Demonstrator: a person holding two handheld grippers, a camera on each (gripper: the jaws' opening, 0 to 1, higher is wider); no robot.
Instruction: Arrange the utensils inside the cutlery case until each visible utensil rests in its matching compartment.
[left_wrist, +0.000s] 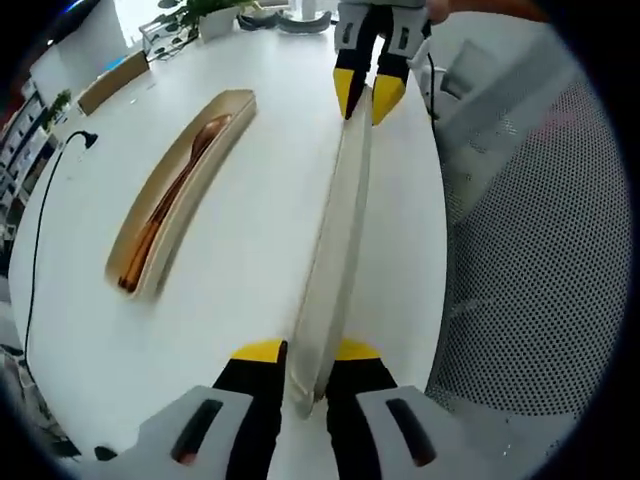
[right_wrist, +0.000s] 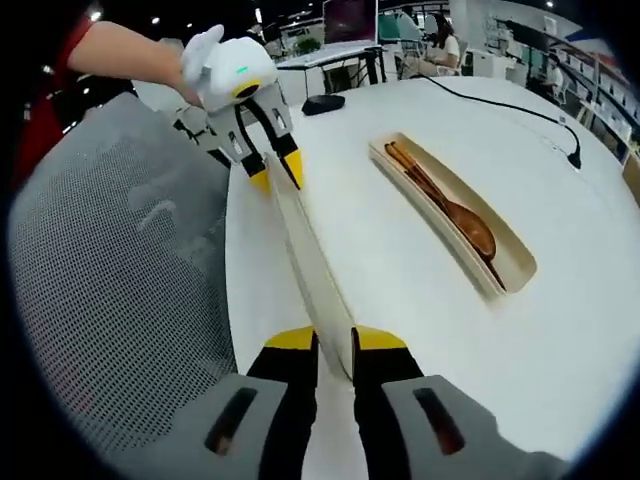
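Case (left_wrist: 178, 190) lies open on white table (left_wrist: 250, 240), wooden spoon (left_wrist: 195, 150) and chopsticks inside. Left gripper (left_wrist: 305, 355) clamped on near end of cream lid (left_wrist: 335, 250), held on edge; right gripper (left_wrist: 367, 95) pinches far end.

Right gripper view: right gripper (right_wrist: 333, 340) clamped on lid (right_wrist: 315, 265); left gripper (right_wrist: 277, 172) grips opposite end. Case (right_wrist: 455, 215) lies well apart, beside black cable (right_wrist: 510, 105). Mesh chair (right_wrist: 120, 260) at table edge.

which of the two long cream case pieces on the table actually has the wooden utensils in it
The open cream tray lying flat on the white table, with the brown wooden spoon inside. The other cream piece is held on edge between both grippers.
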